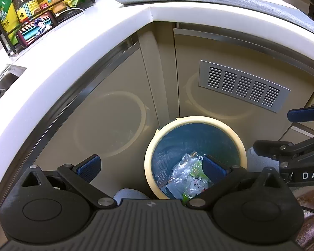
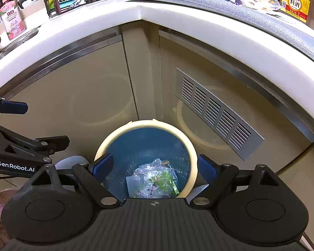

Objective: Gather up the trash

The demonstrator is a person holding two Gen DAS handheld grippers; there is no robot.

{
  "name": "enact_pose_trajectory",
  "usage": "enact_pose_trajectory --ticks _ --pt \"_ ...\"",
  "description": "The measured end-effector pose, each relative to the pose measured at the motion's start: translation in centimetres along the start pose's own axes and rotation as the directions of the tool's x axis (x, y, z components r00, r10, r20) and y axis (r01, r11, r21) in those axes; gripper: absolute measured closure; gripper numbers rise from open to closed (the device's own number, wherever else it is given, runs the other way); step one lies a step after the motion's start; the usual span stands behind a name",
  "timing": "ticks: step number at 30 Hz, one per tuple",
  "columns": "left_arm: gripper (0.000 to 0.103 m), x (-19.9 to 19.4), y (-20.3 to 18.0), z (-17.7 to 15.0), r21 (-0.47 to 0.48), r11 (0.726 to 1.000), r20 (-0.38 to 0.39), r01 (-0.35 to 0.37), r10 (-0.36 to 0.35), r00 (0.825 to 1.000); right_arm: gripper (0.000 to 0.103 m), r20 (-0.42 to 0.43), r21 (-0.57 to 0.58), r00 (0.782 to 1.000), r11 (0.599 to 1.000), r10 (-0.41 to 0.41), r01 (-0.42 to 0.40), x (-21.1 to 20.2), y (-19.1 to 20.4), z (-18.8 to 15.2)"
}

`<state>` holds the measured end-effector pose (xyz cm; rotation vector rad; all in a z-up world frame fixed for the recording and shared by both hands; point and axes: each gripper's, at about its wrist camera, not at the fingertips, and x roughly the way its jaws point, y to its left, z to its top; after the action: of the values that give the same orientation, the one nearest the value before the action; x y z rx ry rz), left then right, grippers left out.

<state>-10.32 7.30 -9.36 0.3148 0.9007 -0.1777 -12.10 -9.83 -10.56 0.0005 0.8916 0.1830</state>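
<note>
A round bin (image 1: 198, 118) (image 2: 146, 123) with a cream rim and a blue liner stands on the floor in the cabinet corner. Crumpled clear and green plastic wrappers (image 1: 188, 175) (image 2: 155, 177) lie at its bottom. My left gripper (image 1: 150, 167) (image 2: 46, 123) hangs open above the bin's left side, with nothing between its blue pads (image 1: 88, 168). My right gripper (image 2: 155, 167) (image 1: 276, 129) is open directly over the bin's mouth, its pads (image 2: 207, 168) spread about as wide as the rim, and it holds nothing.
A white counter edge (image 2: 94, 23) wraps the corner above beige cabinet doors with a metal vent grille (image 2: 217, 115). On the counter are a grey mat (image 2: 219, 2), a bottle rack (image 1: 21, 10), a phone (image 1: 36, 28), a yellow bottle (image 2: 296, 5) and a plastic wrapper (image 2: 268, 3). A sink (image 1: 2, 83) lies at the left.
</note>
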Motion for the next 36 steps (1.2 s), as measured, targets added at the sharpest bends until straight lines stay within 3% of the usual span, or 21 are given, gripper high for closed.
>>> enact_pose_trajectory --ticks 36 --pt "0.0 0.31 0.12 -0.2 -0.011 1.0 -0.011 -0.013 0.013 1.0 0.014 -0.017 0.037 1.0 0.999 0.014 -0.014 0.46 -0.48 -0.36"
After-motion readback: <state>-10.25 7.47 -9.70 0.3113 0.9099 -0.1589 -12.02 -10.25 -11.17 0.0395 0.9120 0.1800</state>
